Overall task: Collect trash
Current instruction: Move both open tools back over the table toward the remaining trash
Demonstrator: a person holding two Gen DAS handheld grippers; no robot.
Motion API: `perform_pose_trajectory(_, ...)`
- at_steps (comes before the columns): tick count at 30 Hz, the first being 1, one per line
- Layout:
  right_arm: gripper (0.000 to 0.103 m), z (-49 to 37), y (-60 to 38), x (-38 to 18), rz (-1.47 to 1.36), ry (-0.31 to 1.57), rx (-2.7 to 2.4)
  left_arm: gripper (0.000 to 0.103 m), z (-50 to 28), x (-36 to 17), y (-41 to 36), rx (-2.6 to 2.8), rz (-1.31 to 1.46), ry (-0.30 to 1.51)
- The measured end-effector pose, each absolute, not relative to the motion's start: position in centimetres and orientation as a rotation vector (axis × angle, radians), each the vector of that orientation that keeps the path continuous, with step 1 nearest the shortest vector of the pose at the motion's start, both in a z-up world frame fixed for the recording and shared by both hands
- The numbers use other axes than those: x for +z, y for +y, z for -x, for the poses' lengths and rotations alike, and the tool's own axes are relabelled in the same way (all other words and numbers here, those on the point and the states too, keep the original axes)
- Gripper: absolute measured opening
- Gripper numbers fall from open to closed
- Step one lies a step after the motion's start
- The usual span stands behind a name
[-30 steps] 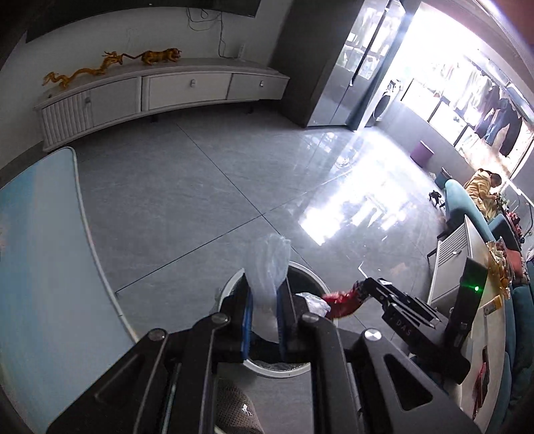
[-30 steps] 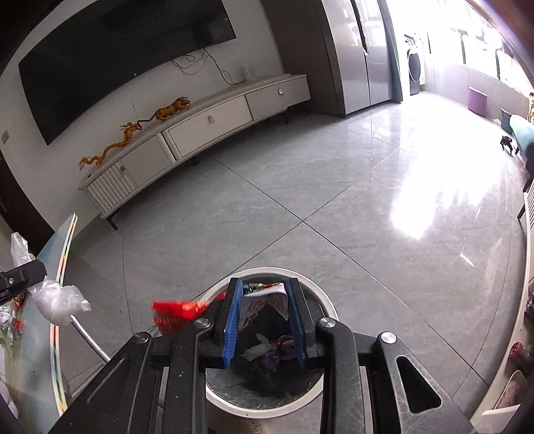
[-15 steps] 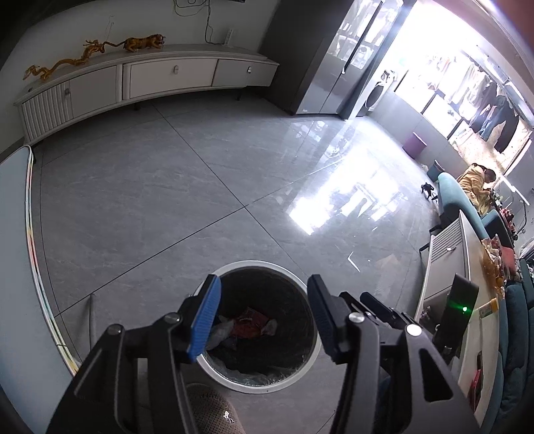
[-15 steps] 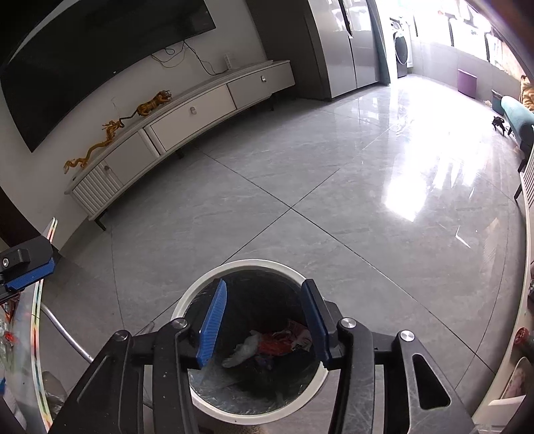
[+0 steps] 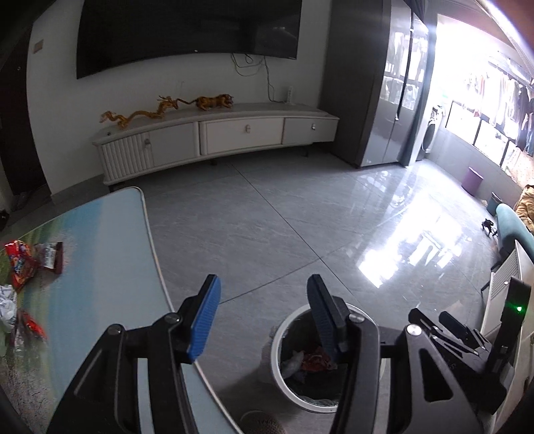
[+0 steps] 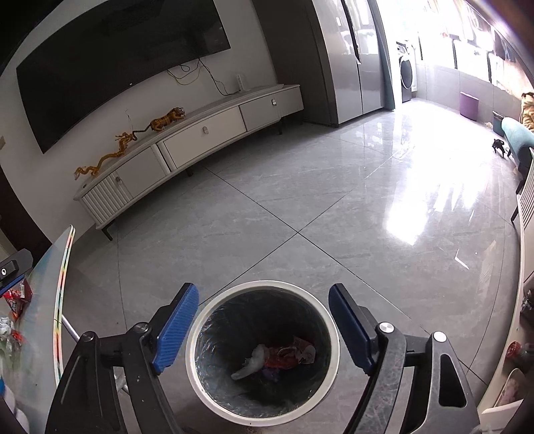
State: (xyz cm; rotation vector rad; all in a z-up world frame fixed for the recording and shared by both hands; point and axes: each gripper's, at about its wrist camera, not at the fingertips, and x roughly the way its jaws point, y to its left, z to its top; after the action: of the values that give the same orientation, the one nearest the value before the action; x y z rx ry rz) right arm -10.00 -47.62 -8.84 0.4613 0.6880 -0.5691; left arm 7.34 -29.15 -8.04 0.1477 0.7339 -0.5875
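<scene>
one white-rimmed bin (image 6: 204,329) on the grey floor (image 6: 300,207) beside one table (image 5: 100,283), crumpled wrappers (image 6: 277,357) at its bottom. at least three more wrappers (image 5: 20,263) left on the table. right gripper (image 6: 263,329) just widened, jaws apart over the bin, empty; left gripper (image 5: 263,317) parted, empty too.

Harsh window (image 5: 474,110) glare, fisheye-bent edges, blurred table (image 5: 83,300)

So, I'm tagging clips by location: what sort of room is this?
Most likely a home living room: a large wall-mounted TV above a long white media cabinet, and a glossy tiled floor.
</scene>
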Motion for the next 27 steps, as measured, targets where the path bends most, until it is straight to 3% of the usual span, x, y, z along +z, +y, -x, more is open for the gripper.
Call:
perform_pose_trajectory(8,0.103,10.0,-45.1,-5.8,-0.421,0.604,-0.552,0.052,-5.7,-4.6,-24.2,-0.502,-0.122,0.617)
perform_pose_trajectory(21,0.103,10.2,-39.9,-0.2,-0.344,0.468,-0.492,0.052,-4.1,-1.7,-16.4,-0.472,-0.063,0.580)
perform_pose_trajectory(27,0.103,8.8,-36.0,2.0,-0.271,0.462,-0.423,0.058,-4.2,-1.4,-11.2,-0.440,0.004,0.578)
